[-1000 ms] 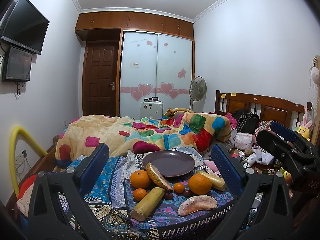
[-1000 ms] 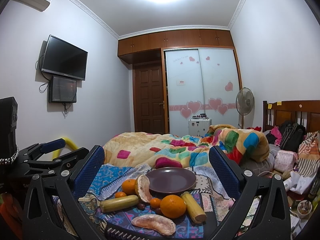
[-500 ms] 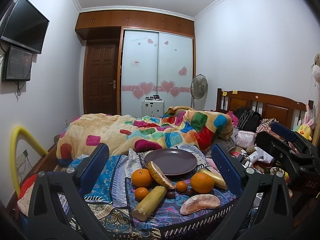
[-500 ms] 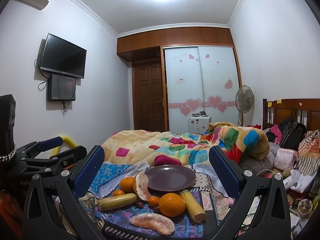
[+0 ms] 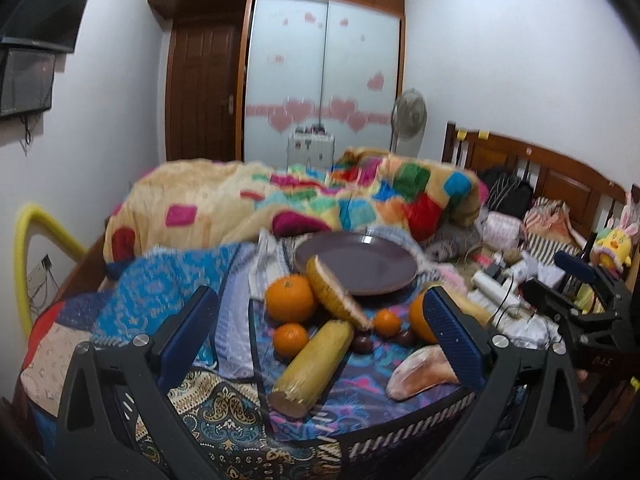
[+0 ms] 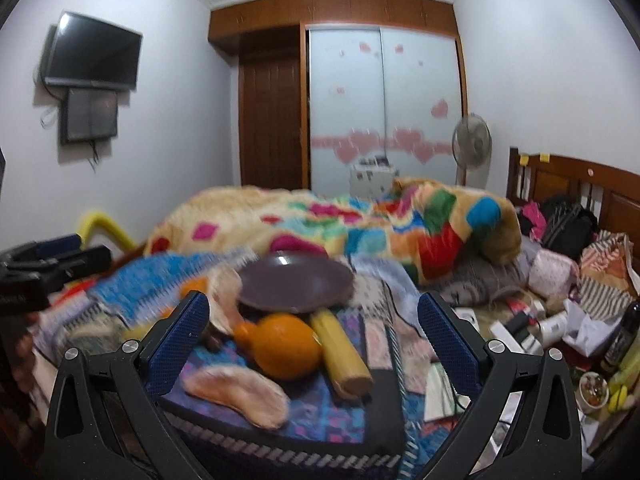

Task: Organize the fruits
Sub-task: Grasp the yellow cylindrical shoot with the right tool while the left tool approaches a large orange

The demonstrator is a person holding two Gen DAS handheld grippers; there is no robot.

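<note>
Fingers of the left gripper (image 5: 320,334) stand wide apart with nothing clamped; between them, a little ahead, lie a corn cob (image 5: 312,362), a small orange (image 5: 291,338) and a larger orange (image 5: 290,298) beside a melon wedge (image 5: 336,298) that leans on the rim of the dark plate (image 5: 360,264). Just inside the right-hand finger sits a pale peel slice (image 5: 422,366) (a second big orange is partly hidden behind that finger). The right gripper (image 6: 314,338) is likewise spread open and empty; framed between its fingers are a big orange (image 6: 288,346), another corn cob (image 6: 344,354) touching it, and a pale slice (image 6: 240,394) nearest the camera, with the plate (image 6: 296,282) beyond. All the fruit rests on a patterned cloth (image 5: 360,400) over a bed, behind which a colourful quilt (image 5: 304,200) is heaped.
</note>
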